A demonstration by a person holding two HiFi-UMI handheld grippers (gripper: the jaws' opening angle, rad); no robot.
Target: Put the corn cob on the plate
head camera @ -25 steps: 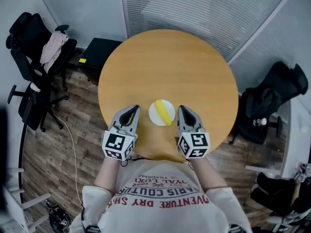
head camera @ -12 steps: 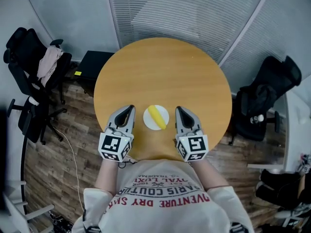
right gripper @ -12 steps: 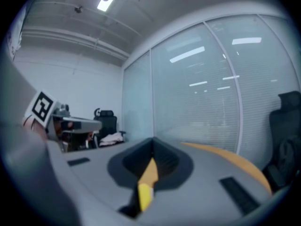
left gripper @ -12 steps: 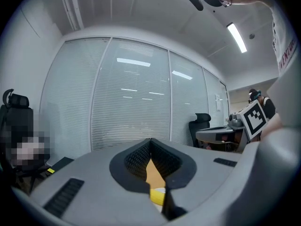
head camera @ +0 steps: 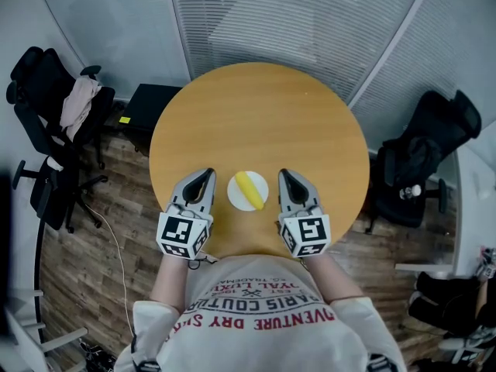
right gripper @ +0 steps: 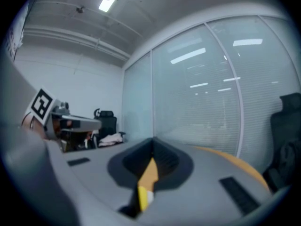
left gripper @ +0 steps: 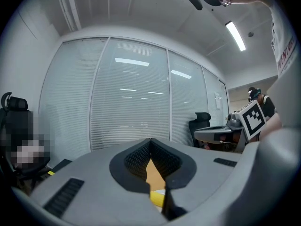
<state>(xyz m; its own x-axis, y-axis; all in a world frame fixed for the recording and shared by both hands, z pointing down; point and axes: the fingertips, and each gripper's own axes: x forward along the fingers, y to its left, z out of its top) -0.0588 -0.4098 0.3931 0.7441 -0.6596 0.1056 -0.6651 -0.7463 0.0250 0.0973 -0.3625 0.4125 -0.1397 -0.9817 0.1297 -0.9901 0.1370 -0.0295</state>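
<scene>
The yellow corn cob point(head camera: 249, 187) lies on a small white plate point(head camera: 237, 195) near the front edge of the round wooden table point(head camera: 260, 115). My left gripper point(head camera: 206, 174) hovers just left of the plate, shut and holding nothing. My right gripper point(head camera: 284, 173) hovers just right of it, also shut and empty. In the left gripper view the jaws of the left gripper point(left gripper: 150, 140) meet at the tips, and the corn cob point(left gripper: 157, 198) shows through the gap below them. In the right gripper view the right gripper point(right gripper: 153, 140) is closed, with a sliver of the corn cob point(right gripper: 142, 194) below.
Black office chairs stand on the floor at the left point(head camera: 46, 122) and the right point(head camera: 422, 161) of the table. A black box point(head camera: 151, 99) sits on the floor at the table's far left. Blind-covered glass walls point(head camera: 294, 22) run behind. My torso is at the near edge.
Both grippers have risen slightly while staying on either side of the plate. The head view has shifted a little. The corn cob has not moved on the plate.
</scene>
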